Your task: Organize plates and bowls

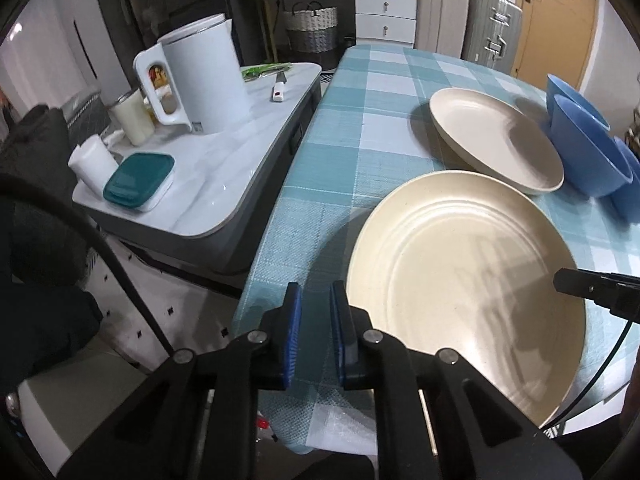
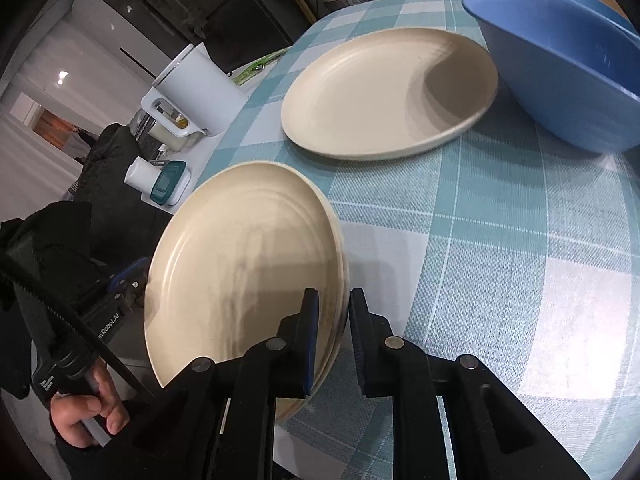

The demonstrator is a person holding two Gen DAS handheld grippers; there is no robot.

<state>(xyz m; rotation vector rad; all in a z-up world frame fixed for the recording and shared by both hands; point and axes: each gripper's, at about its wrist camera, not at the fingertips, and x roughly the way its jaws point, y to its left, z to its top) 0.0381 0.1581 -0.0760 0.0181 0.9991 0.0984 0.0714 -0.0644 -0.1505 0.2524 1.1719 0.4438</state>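
Observation:
A cream plate (image 2: 240, 264) is held tilted above the checked table, its rim between the fingers of my right gripper (image 2: 334, 316), which is shut on it. It also shows in the left wrist view (image 1: 460, 280), where the right gripper's tip (image 1: 576, 282) reaches over its far rim. My left gripper (image 1: 316, 300) is open and empty just left of that plate, near the table edge. A second cream plate (image 2: 384, 92) (image 1: 492, 140) lies flat farther back. Blue bowls (image 2: 560, 60) (image 1: 584, 148) stand beside it at the right.
A white side table (image 1: 208, 160) at the left carries a white kettle (image 1: 200, 76), a teal-lidded box (image 1: 138, 180), cups and a knife. The checked tablecloth (image 1: 360, 100) spreads behind the plates. Drawers, a basket and suitcases stand at the back.

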